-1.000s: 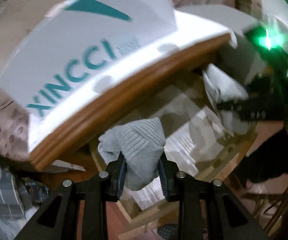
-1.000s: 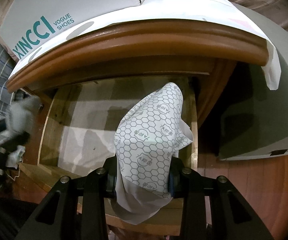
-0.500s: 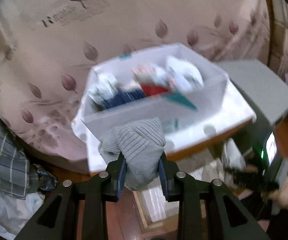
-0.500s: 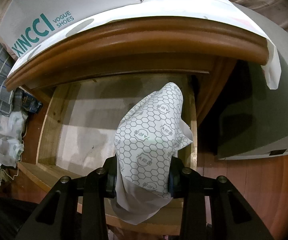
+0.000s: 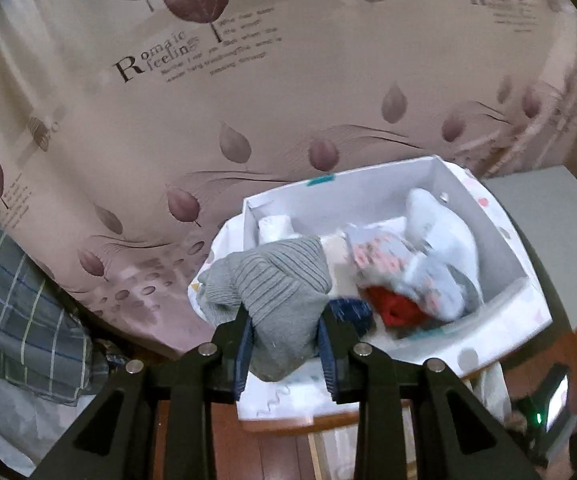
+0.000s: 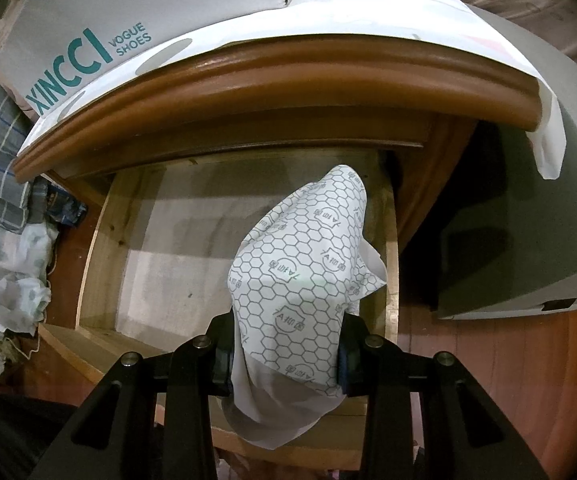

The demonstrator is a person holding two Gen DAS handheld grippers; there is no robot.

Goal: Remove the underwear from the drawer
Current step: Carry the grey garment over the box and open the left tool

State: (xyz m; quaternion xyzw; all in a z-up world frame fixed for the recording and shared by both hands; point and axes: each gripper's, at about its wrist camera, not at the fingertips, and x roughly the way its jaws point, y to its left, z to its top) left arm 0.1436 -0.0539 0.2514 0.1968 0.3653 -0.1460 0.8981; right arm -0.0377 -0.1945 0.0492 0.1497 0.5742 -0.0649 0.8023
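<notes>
My left gripper [image 5: 284,346] is shut on a grey ribbed piece of underwear [image 5: 276,292], held above the near left corner of a white shoebox [image 5: 504,300] that holds several folded garments in white, pale blue, red and dark blue. My right gripper [image 6: 286,354] is shut on a white piece of underwear with a grey honeycomb print [image 6: 300,276], which hangs over the right side of the open wooden drawer [image 6: 100,240]. The rest of the drawer's pale floor lies bare.
The shoebox [image 6: 88,28] stands on a paper-covered wooden cabinet top [image 6: 288,80] above the drawer. A leaf-print curtain [image 5: 248,80] hangs behind. Plaid cloth [image 5: 16,300] and crumpled fabric [image 6: 4,280] lie at the left. A grey box [image 6: 528,240] sits on the right.
My left gripper has risen with the grey underwear from beside the drawer up above the cabinet top, so the shoebox's inside shows now. The right gripper and its honeycomb piece have stayed put.
</notes>
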